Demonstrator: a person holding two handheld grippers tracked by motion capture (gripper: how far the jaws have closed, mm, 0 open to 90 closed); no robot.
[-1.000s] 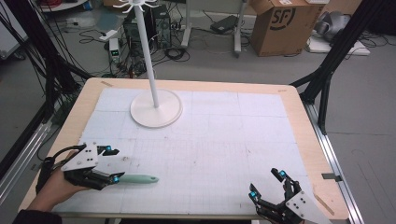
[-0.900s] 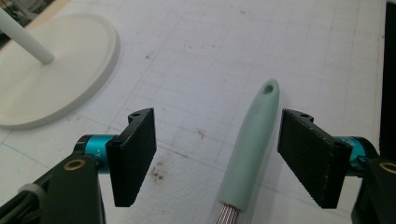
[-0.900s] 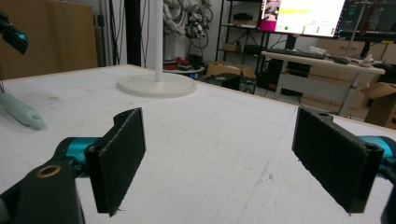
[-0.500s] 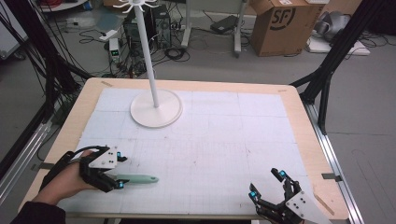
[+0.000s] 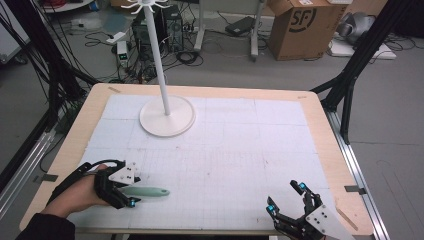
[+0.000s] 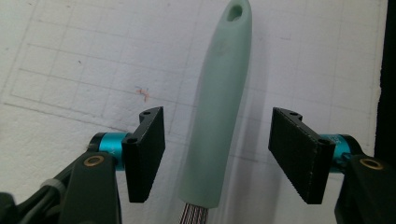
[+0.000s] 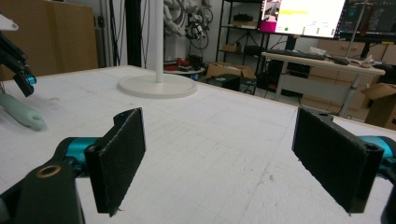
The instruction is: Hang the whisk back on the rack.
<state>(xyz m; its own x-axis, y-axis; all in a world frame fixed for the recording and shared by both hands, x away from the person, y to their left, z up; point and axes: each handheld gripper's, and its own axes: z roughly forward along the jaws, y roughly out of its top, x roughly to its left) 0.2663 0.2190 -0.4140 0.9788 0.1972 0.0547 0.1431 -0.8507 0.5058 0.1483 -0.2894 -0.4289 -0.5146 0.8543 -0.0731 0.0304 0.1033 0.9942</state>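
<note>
A mint-green utensil handle with a hanging hole at its tip lies flat on the white gridded mat near the front left. Thin wires leave the handle's base. A person's hand holds my left gripper open, its jaws on either side of the handle and clear of it, with the left gripper low over the mat. My right gripper rests open at the front right with nothing between its jaws; the right gripper faces the handle from afar.
A white stand with a round base and a tall pole topped by hooks rises at the back left; its base is far ahead of my right gripper. The wooden table rim frames the mat. A cardboard box sits on the floor beyond.
My left gripper has slid right along the utensil, so its jaws now flank the handle. The utensil and my right gripper have stayed where they were.
</note>
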